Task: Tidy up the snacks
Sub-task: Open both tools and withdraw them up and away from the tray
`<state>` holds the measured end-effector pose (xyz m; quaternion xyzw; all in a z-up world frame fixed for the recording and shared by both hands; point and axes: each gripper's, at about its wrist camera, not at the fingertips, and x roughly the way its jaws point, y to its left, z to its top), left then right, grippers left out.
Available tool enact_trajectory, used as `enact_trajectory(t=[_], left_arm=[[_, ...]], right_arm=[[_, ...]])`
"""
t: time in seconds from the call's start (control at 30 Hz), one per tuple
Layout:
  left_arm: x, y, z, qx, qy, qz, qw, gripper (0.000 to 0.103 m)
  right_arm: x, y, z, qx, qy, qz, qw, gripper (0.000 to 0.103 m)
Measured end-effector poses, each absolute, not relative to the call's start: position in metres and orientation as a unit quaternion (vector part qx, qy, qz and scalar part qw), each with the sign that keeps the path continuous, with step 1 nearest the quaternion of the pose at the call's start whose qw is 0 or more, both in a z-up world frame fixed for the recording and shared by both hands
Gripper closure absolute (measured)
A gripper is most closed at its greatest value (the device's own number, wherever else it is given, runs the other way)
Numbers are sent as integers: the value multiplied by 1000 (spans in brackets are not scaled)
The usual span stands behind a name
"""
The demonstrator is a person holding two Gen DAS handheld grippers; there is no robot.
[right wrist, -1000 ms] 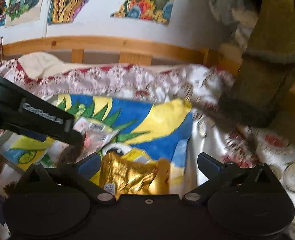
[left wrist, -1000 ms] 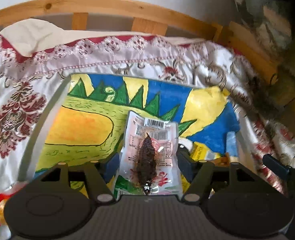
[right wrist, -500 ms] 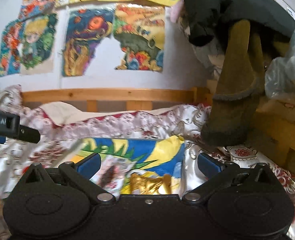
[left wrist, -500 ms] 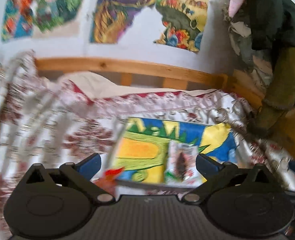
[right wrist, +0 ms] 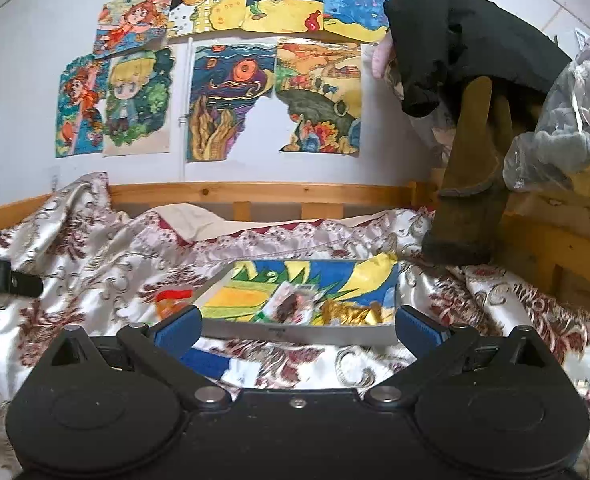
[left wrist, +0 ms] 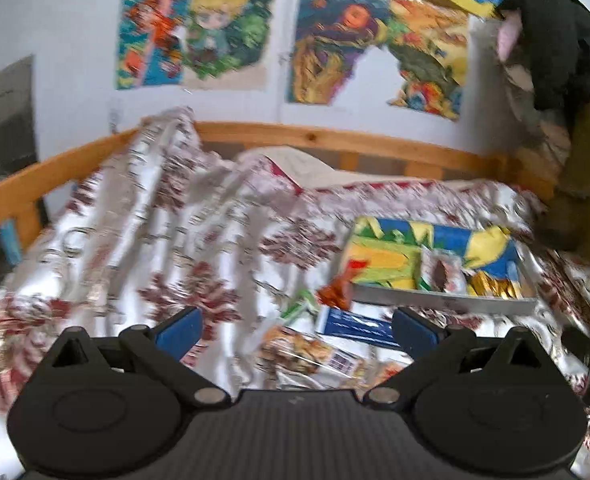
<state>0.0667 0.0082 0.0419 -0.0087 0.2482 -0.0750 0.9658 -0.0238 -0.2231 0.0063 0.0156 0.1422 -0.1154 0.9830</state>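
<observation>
A shallow grey tray (right wrist: 335, 334) lined with a bright drawing lies on the bedspread. Inside it are a clear packet with a dark snack (right wrist: 291, 304) and a crumpled gold packet (right wrist: 351, 314). My right gripper (right wrist: 295, 328) hangs open and empty, just short of the tray's front wall. In the left wrist view the tray (left wrist: 443, 303) is far to the right, with the clear packet (left wrist: 441, 274) and gold packet (left wrist: 491, 286) in it. My left gripper (left wrist: 295, 330) is wide open and empty above loose snacks: a printed packet (left wrist: 307, 354), a blue-white packet (left wrist: 355, 324) and an orange wrapper (left wrist: 335, 292).
The patterned satin bedspread (right wrist: 95, 248) is rumpled and heaped at the left. A wooden bed rail (right wrist: 255, 192) runs along the back under wall drawings. Clothes and a bagged soft toy (right wrist: 567, 128) pile up at the right. An orange packet (right wrist: 171, 300) lies left of the tray.
Both grippers have drawn back from the tray and risen. The left one let go of the clear packet, opened wide and swung left. Both packets now lie in the tray.
</observation>
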Motion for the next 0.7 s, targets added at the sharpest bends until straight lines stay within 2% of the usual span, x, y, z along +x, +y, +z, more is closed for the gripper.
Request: enact_trajectory(t=[0.13, 0.7], left_arm=[[48, 19, 45, -6, 238, -63, 969, 0], [47, 29, 26, 20, 339, 5, 941, 0]], right_arm=[[-36, -214, -1, 17, 159, -112, 981, 1], [-51, -184, -15, 3, 208, -70, 976, 1]])
